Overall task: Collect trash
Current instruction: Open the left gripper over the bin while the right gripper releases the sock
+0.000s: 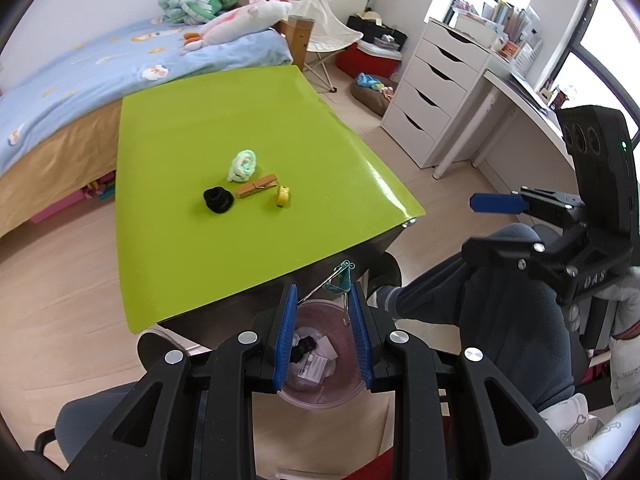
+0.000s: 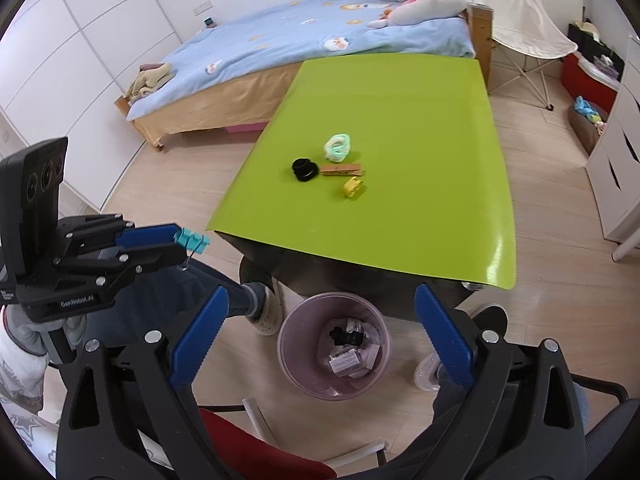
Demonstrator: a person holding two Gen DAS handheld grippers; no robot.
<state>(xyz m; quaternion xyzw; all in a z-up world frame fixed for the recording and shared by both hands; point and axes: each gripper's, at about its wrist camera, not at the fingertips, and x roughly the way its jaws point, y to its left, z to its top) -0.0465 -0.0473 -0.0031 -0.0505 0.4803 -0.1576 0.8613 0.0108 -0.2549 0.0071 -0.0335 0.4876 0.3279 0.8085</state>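
My left gripper (image 1: 322,294) has its jaws apart, with a teal binder clip (image 1: 341,280) at its right fingertip, above a pink trash bin (image 1: 320,394). In the right wrist view the left gripper (image 2: 182,242) shows the teal clip (image 2: 194,241) at its tips. My right gripper (image 2: 320,300) is open and empty above the bin (image 2: 334,346), which holds paper and black scraps. On the green table (image 2: 400,120) lie a mint hair tie (image 2: 338,147), a black ring (image 2: 305,169), a wooden clothespin (image 2: 341,169) and a yellow piece (image 2: 353,187).
A bed (image 2: 280,52) with plush toys stands behind the table. A white drawer unit (image 1: 436,88) and desk are at the right. My legs and slippered foot (image 2: 264,304) are beside the bin. A folding chair (image 2: 524,32) stands at the back.
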